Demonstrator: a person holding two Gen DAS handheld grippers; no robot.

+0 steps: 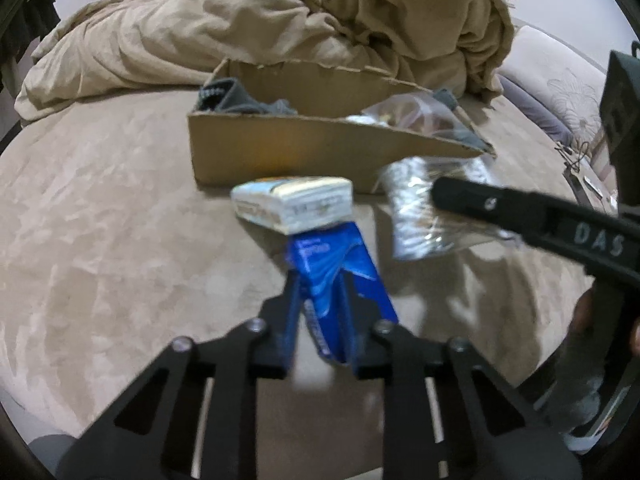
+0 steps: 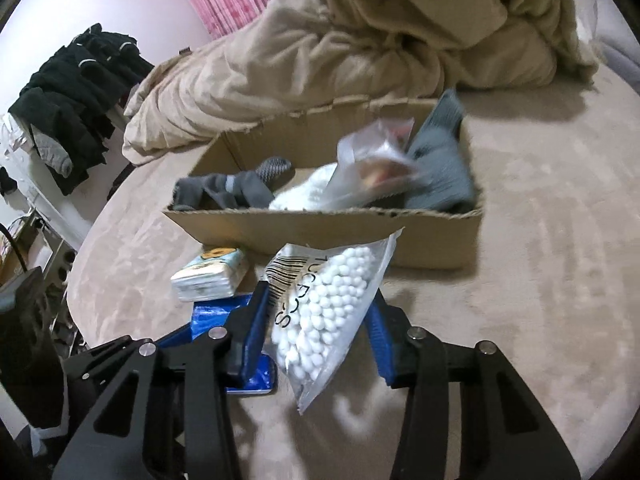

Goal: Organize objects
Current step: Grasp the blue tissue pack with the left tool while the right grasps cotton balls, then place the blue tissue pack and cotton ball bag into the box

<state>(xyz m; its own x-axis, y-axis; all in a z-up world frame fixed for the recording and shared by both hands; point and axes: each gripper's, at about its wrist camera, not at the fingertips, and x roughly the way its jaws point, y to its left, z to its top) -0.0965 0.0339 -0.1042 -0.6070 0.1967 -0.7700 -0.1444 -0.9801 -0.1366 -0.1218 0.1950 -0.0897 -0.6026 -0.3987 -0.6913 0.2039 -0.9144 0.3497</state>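
Observation:
A cardboard box [image 1: 304,148] stands on the bed; it also shows in the right wrist view [image 2: 320,232], holding grey socks [image 2: 232,190], a white item and a clear bag [image 2: 376,164]. My left gripper [image 1: 318,276] is shut on a blue packet [image 1: 332,276], lifted just in front of a white tissue pack [image 1: 296,204]. My right gripper [image 2: 320,312] is shut on a clear bag of white beads [image 2: 328,304], held just before the box. The blue packet [image 2: 224,316] and tissue pack [image 2: 210,276] lie to its left.
A rumpled beige duvet [image 1: 280,36] is piled behind the box. Dark clothes [image 2: 76,100] hang on a rack at the left beyond the bed edge. The beige bedsheet [image 1: 100,220] spreads around. The right gripper's body [image 1: 560,224] crosses the left wrist view at the right.

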